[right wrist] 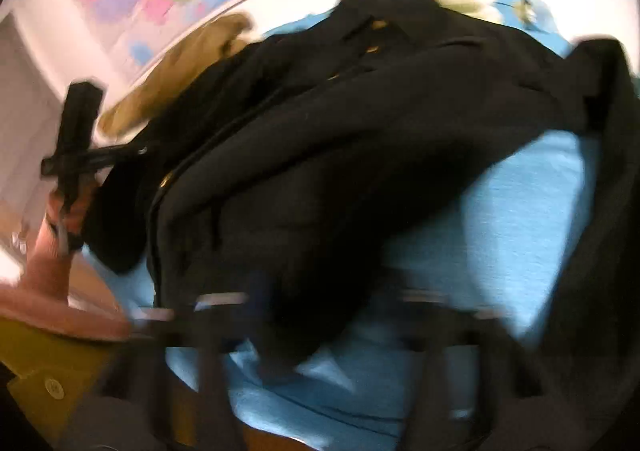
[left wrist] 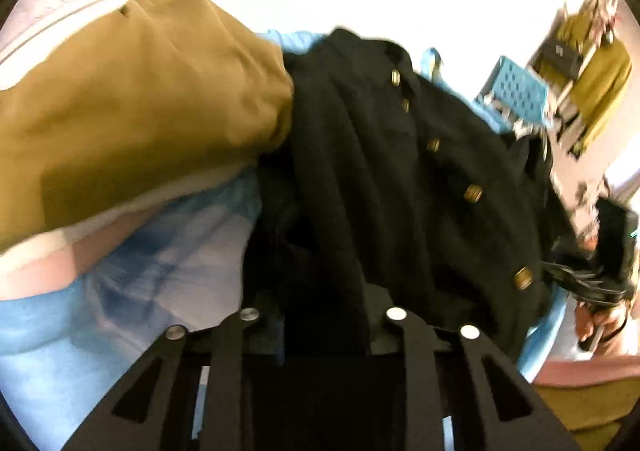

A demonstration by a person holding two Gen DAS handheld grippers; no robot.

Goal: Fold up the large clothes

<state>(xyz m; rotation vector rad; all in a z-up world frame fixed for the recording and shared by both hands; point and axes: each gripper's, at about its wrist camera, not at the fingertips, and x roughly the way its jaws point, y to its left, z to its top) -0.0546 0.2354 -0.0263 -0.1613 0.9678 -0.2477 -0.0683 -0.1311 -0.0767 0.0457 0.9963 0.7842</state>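
Black coat [left wrist: 380, 179] pinched in left gripper [left wrist: 324, 331]; right gripper [right wrist: 316, 315] blurred, jaw state unclear.

Straight ahead of me the black coat [left wrist: 400, 179] heaps up and fills the middle. To its left the mustard garment [left wrist: 132, 111] bulks high, closing off the far left. Between them, near me, a low stretch of blue sheet [left wrist: 160, 263] lies bare. On the right, bare sheet runs beside the coat.
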